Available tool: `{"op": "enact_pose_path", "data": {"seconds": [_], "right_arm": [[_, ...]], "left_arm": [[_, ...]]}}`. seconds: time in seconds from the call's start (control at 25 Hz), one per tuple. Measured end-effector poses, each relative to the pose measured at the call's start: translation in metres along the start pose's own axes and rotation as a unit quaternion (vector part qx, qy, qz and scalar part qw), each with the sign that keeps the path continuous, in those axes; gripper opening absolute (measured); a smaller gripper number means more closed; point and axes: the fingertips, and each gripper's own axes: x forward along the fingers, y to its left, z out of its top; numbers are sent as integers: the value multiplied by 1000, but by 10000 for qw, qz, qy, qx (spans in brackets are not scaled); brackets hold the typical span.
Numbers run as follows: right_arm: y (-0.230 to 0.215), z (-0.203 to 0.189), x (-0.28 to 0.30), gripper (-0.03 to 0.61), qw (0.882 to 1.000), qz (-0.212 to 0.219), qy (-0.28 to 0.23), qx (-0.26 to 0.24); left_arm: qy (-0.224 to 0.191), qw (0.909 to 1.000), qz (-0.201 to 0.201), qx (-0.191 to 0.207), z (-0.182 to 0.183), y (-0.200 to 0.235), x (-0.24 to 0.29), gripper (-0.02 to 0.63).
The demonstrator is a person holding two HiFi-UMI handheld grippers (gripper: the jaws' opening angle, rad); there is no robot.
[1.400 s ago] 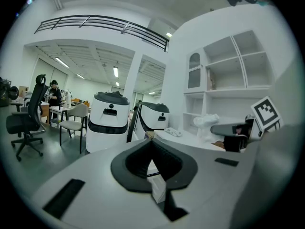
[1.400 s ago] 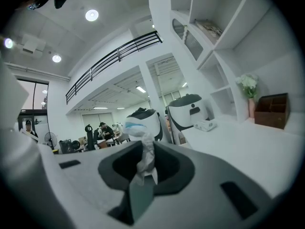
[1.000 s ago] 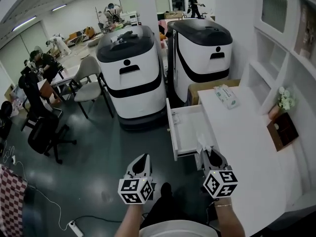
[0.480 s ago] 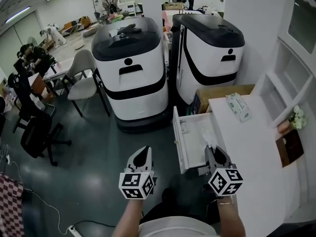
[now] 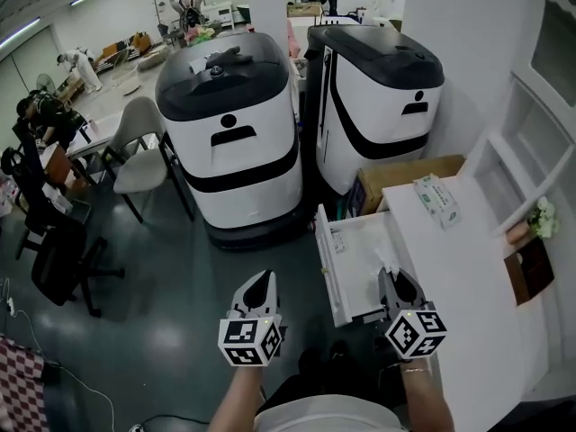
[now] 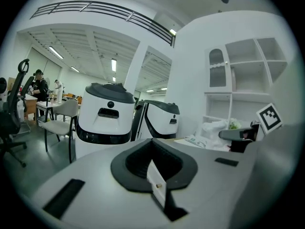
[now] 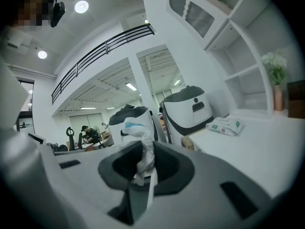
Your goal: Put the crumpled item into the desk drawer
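Crumpled item [image 7: 141,136] is pinched in the right gripper's [image 5: 400,288] narrow jaws, at the near corner of the open drawer [image 5: 353,252]. Release into it remains outstanding. Left gripper [image 5: 256,293] is closed and empty. Since the earlier frame both grippers have advanced slightly; the grip is unchanged.

The left tool [image 5: 261,282] and right tool [image 5: 394,279] match. Each has a pale grey shell tapering to a point, and a cube [image 5: 247,343] at the rear bearing black-and-white square markers. Seen along the jaws, each body is smooth grey with dark rectangular slots [image 6: 65,195] and a black curved collar [image 6: 188,168] round the mouth. A thin white blade [image 6: 153,175] there carries a small brass screw. The person wears a white top [image 5: 324,418] and dark trousers [image 5: 315,381].
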Motion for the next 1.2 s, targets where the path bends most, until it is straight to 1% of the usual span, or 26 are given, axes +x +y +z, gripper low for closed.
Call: {"op": "enact_pose_path", "data": {"seconds": [0.4, 0.68, 1.0, 1.2], "right_arm": [[-16, -4, 10, 63, 9998, -161, 78, 111], [-27, -9, 35, 63, 9996, -95, 214, 162], [-46, -27, 67, 63, 9973, 47, 637, 373], [-65, -49, 88, 63, 9934, 21, 1052, 460]], "left_arm": [[125, 9998, -114, 54, -3, -6, 16, -9], [202, 9997, -66, 74, -5, -6, 34, -9], [279, 9995, 107, 86, -3, 5, 61, -9], [344, 9992, 194, 100, -2, 8, 79, -9]]}}
